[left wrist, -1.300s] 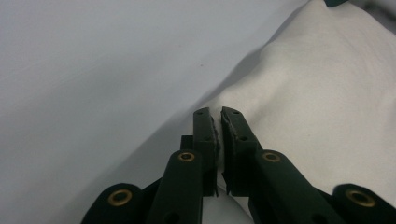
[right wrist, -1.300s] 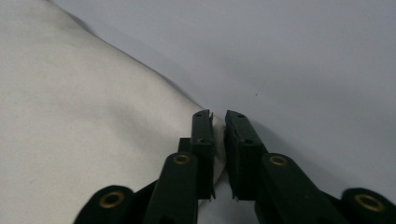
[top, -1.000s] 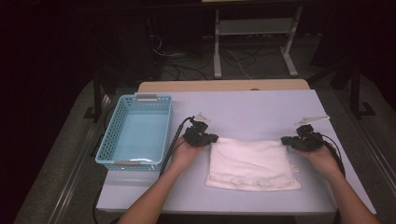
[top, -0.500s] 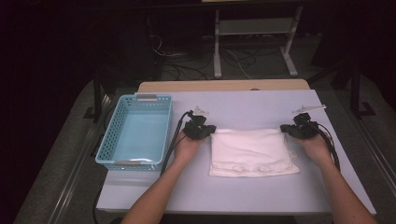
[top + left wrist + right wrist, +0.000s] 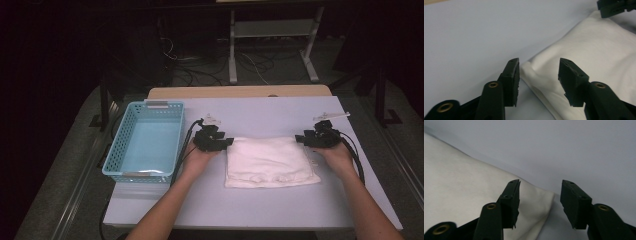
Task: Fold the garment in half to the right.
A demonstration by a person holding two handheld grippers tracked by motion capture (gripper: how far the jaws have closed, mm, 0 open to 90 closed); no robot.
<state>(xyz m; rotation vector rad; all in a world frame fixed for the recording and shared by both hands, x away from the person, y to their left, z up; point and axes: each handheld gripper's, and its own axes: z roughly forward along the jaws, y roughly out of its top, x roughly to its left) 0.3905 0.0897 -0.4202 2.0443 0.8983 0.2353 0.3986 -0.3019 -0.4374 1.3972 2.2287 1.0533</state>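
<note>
Pale grey table [image 5: 280,205] holds a folded white cloth [image 5: 269,162]. Left gripper [image 5: 226,142] and right gripper [image 5: 300,139] flank its far corners, jaws just parted, gripping nothing. Light-blue plastic basket [image 5: 117,150] sits left of the cloth.

A white cloth [image 5: 270,162], folded into a flat, roughly square pad of several layers, lies on the table [image 5: 280,112], slightly right of its middle and nearer the front edge than the back; its top is smooth, with stacked folds along the left and front sides
</note>
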